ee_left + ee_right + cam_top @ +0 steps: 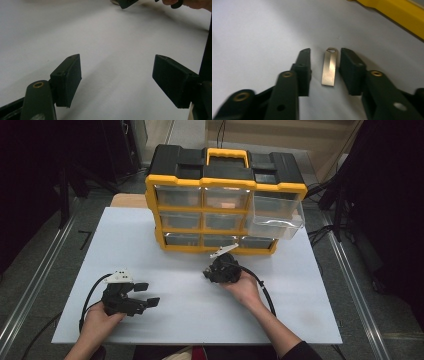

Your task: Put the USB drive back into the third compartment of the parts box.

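Observation:
A small flat silver metal piece (329,67) with a loop at its far end lies on the white table, seen in the right gripper view. My right gripper (325,62) is lowered around it, jaws fairly close on either side. The right pad is almost against it and a gap remains at the left pad. In the high view the right gripper (214,274) sits on the table in front of the organizer. My left gripper (148,294) rests at the near left, wide open with nothing between its jaws (117,75).
A yellow and black drawer organizer (225,182) stands at the back of the white table (190,320). Its top right clear drawer (277,215) is pulled out. The organizer's yellow base (397,15) runs close beyond the right gripper. Cables trail from both grippers.

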A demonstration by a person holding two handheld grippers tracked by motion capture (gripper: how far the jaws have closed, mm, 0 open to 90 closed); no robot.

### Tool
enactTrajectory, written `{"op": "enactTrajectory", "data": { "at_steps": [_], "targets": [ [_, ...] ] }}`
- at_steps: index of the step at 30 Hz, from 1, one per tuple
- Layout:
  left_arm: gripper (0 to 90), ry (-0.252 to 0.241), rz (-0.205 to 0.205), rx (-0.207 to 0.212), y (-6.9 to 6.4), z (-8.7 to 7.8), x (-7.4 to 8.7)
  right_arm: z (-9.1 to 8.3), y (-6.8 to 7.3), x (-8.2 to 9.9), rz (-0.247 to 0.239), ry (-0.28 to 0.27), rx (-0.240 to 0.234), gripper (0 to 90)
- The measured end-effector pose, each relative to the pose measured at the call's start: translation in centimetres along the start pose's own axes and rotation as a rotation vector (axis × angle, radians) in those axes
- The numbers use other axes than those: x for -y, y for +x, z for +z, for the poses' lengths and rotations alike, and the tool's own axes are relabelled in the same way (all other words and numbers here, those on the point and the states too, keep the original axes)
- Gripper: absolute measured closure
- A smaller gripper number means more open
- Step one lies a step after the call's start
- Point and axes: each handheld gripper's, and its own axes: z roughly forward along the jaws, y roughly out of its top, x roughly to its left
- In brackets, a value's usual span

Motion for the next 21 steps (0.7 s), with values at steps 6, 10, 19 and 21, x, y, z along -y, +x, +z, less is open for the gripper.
{"op": "enactTrajectory", "data": {
  "at_steps": [6,10,19,21],
  "targets": [
    [24.3,0.003,0.000,0.002,0.0,0.0,0.0,0.1,0.3,0.3,-0.033,-0.015,0.020,76.1],
    [24.3,0.004,0.000,0.000,0.0,0.0,0.0,0.0,-0.1,0.2,-0.016,-0.004,-0.013,76.6],
    [24.3,0.005,0.000,0.003,0.0,0.0,0.0,-0.3,0.1,-0.6,-0.034,0.087,-0.107,76.8],
    [24.3,0.003,0.000,0.002,0.0,0.0,0.0,-0.4,0.3,-0.7,-0.047,0.091,-0.134,76.8]
  ]
}}
